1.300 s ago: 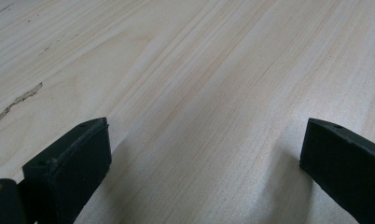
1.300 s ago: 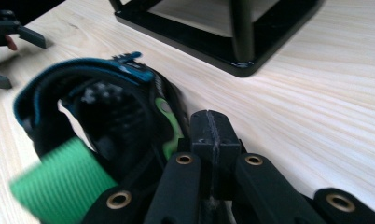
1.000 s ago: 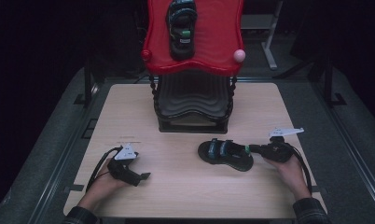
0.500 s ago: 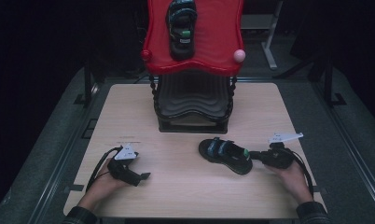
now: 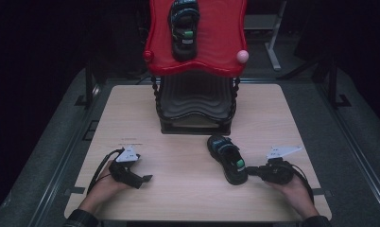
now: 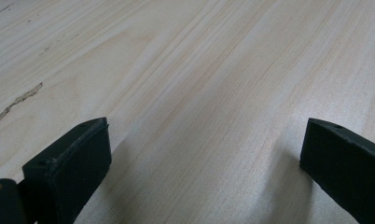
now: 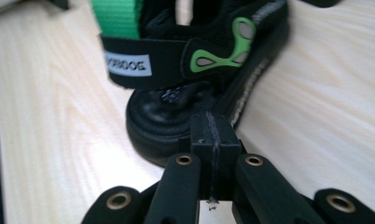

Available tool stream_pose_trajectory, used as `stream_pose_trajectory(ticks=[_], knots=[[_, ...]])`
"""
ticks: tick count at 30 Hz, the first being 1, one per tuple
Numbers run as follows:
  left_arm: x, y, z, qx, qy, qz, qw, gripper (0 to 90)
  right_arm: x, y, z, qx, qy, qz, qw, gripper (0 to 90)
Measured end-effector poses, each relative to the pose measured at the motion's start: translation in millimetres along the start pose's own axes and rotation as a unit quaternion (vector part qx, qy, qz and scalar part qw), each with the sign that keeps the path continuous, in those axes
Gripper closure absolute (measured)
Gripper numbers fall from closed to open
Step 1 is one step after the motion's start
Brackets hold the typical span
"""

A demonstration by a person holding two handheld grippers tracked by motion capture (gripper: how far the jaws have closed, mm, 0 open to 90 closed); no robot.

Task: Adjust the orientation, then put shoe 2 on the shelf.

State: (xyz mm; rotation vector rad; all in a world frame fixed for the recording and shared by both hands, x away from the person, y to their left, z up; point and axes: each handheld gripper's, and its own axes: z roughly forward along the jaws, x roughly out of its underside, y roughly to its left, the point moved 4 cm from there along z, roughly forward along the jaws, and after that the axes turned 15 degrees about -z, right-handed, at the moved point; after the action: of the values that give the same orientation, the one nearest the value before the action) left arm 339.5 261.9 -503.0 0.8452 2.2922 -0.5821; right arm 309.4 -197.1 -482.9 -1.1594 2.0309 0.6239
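While the right gripper (image 5: 254,171) has its jaws pressed fully together with nothing between them, it looks like it's being used as a poker, not a grabber: the closed tip sits right at the heel end of the black-and-green sandal (image 5: 228,159), touching it or just about, as the right gripper view shows. My guess is the shut jaws give a solid nub for nudging the sandal across the desk (image 5: 188,203) toward the shoe rack (image 5: 196,106), where its twin (image 5: 183,26) already sits on the red top shelf (image 5: 226,42). The sandal lies flat on the desk just in front of the rack, angled, toe toward it. The left gripper (image 5: 145,178) rests well apart, jaws spread wide over bare wood, probably just parked.
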Motion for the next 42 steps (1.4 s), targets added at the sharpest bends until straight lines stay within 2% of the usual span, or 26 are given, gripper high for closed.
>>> stream_pose_trajectory(ticks=[8,13,16,19,25,29,34,42], knots=[[0.0,0.1,0.0,0.0,0.0,0.0,1.0,1.1,-8.7,18.5,11.9,-0.033,0.002,-0.021,0.9992,87.7],[0.0,0.0,0.0,0.0,0.0,0.0,1.0,1.1,-12.1,20.1,8.3,-0.032,-0.003,-0.026,0.9992,85.7],[0.0,0.0,0.0,0.0,0.0,0.0,1.0,1.1,-13.4,15.7,-2.6,-0.014,-0.016,-0.017,0.9996,80.5],[0.0,0.0,0.0,0.0,0.0,0.0,1.0,1.1,-13.7,7.9,-12.7,0.015,-0.025,-0.006,0.9996,67.4],[0.0,0.1,0.0,0.0,0.0,0.0,1.0,1.1,-19.9,-4.6,-26.1,0.048,-0.058,0.021,0.997,45.6],[-0.1,0.1,0.0,0.0,0.0,0.0,1.0,1.1,-27.8,-8.9,-27.4,0.059,-0.068,0.017,0.9958,45.7],[-0.1,0.0,-0.1,0.0,0.001,0.0,1.0,1.1,-43.1,-13.8,-20.9,0.049,-0.086,0.017,0.995,44.2],[-0.2,0.2,0.0,0.0,0.0,0.0,1.0,1.1,-61.2,-19.0,10.3,0.03,-0.09,0.012,0.9954,41.6]])
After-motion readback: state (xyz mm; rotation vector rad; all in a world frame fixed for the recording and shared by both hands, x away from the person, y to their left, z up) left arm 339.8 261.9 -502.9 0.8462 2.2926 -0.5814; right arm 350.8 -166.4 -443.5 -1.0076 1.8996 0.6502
